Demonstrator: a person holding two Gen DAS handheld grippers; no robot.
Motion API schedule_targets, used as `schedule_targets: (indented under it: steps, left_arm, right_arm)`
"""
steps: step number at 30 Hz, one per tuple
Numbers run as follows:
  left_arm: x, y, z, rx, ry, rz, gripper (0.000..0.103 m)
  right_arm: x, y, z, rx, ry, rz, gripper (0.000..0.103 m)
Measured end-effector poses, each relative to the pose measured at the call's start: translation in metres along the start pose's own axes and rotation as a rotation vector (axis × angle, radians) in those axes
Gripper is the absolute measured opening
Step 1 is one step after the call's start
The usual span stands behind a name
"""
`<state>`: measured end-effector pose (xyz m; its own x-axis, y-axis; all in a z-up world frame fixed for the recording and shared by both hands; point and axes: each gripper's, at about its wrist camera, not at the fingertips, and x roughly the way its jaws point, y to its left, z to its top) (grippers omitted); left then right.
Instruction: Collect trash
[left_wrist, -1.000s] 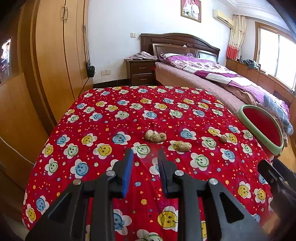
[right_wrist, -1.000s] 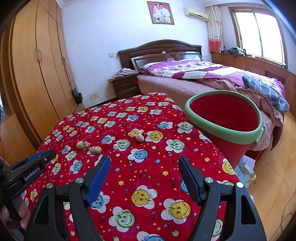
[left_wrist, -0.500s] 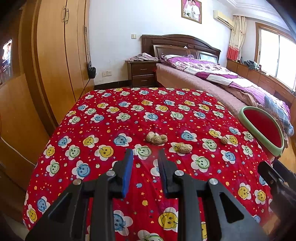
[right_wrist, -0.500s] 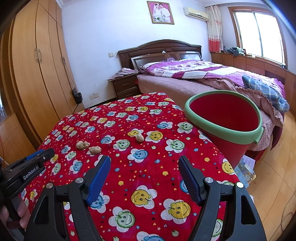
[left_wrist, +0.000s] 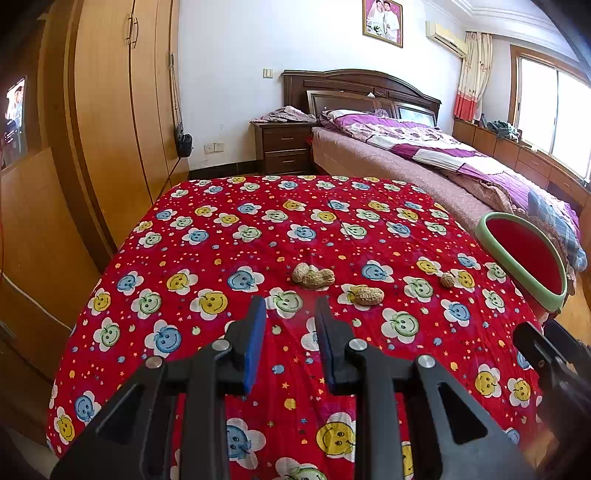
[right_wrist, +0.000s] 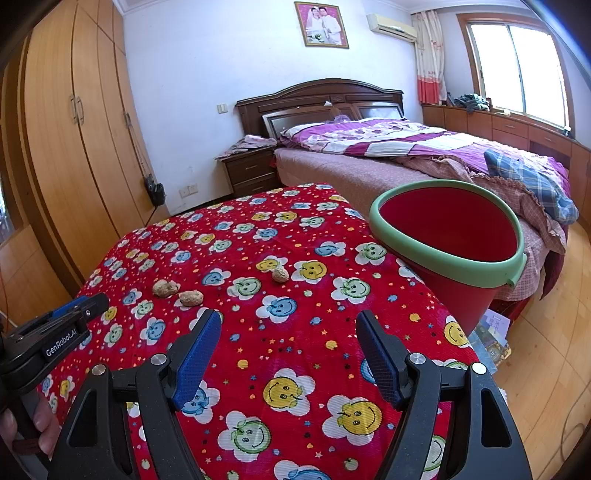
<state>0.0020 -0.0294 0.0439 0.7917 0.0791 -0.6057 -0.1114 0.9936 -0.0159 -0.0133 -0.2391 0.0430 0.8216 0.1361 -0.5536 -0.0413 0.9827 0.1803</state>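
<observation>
Several peanut shells lie on the red smiley-print tablecloth (left_wrist: 207, 258): a touching pair (left_wrist: 313, 276), a single shell (left_wrist: 366, 295) and a small one (left_wrist: 447, 279) further right. My left gripper (left_wrist: 290, 314) hovers just short of the pair, open by a narrow gap with nothing in it. The right wrist view shows the same pair (right_wrist: 166, 288), single shell (right_wrist: 191, 297) and small shell (right_wrist: 280, 274). My right gripper (right_wrist: 288, 325) is open wide and empty above the cloth. A red bucket (right_wrist: 443, 229) with a green rim stands at the table's right edge.
The bucket (left_wrist: 524, 254) sits lower than the tabletop, between table and bed (right_wrist: 406, 147). Wooden wardrobes (left_wrist: 110, 129) line the left wall, and a nightstand (left_wrist: 286, 147) stands beyond the table. A hand (right_wrist: 40, 424) holds the left gripper (right_wrist: 74, 314) at the lower left.
</observation>
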Motion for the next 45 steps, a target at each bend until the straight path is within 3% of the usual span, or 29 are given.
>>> schedule_targets:
  steps: [45]
  left_arm:
    - [-0.0044,0.0032,0.001,-0.012,-0.009,0.006,0.027]
  right_arm:
    - [0.0,-0.0004,-0.0003,0.0,-0.002,0.002,0.077]
